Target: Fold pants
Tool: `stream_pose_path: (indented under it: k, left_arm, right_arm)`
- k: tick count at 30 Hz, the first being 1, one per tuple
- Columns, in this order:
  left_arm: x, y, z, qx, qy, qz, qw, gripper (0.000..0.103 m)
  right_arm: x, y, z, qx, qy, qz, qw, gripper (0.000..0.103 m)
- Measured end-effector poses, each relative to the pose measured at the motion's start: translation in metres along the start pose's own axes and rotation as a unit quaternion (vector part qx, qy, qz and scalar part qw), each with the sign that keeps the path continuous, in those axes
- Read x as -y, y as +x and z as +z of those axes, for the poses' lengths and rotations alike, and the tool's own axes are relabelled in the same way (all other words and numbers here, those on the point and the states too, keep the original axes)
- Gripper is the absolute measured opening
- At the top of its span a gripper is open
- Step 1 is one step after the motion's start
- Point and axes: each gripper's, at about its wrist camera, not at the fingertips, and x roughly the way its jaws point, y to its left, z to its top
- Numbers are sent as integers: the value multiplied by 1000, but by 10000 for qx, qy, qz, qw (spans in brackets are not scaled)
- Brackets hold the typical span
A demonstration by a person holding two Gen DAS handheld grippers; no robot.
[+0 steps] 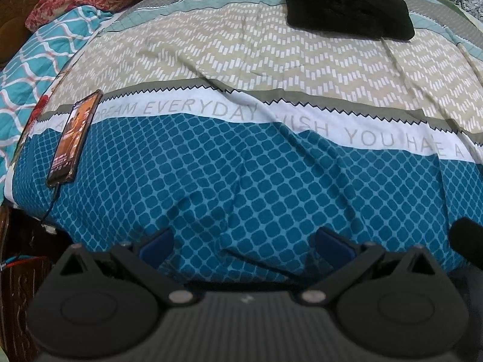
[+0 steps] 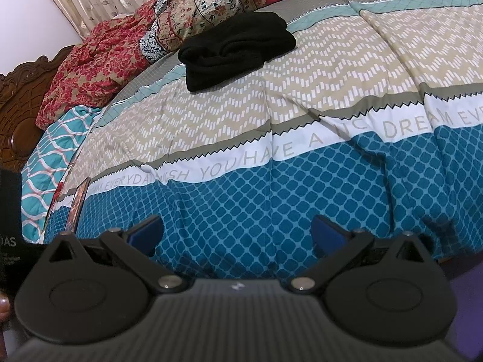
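While the left tool (image 1: 244, 241) is held low at the near edge of the bed, its two blue-padded fingers (image 1: 157, 241) are seen spread wide apart with nothing between them. Directly beneath and ahead of it, the patterned bedspread (image 1: 241, 181) with teal lattice, a white lettered band and a beige chevron band is stretched out. Far ahead and to the right of this tool, the folded black fabric pants (image 1: 347, 6) are laid in a compact bundle on the bedspread. A black smartphone with a lit screen (image 1: 74, 138) is found ahead to the left, a cable running from its near end.

In the right wrist view, the right tool (image 2: 238, 235) is likewise shown with its fingers (image 2: 329, 232) well apart and empty, over the teal part of the bedspread (image 2: 271, 196). The pants (image 2: 235, 48) are seen far ahead, slightly left of this tool, just beside red floral bedding (image 2: 99, 66) heaped against a carved wooden headboard (image 2: 18, 102).
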Motion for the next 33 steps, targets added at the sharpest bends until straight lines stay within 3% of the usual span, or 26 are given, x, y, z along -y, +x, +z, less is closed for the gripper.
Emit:
stream_pose_path:
  k: [33]
  left_arm:
    - [1, -1, 1, 78, 114, 134, 9998, 103]
  right_arm:
    - [3, -1, 3, -20, -17, 20, 10000, 103]
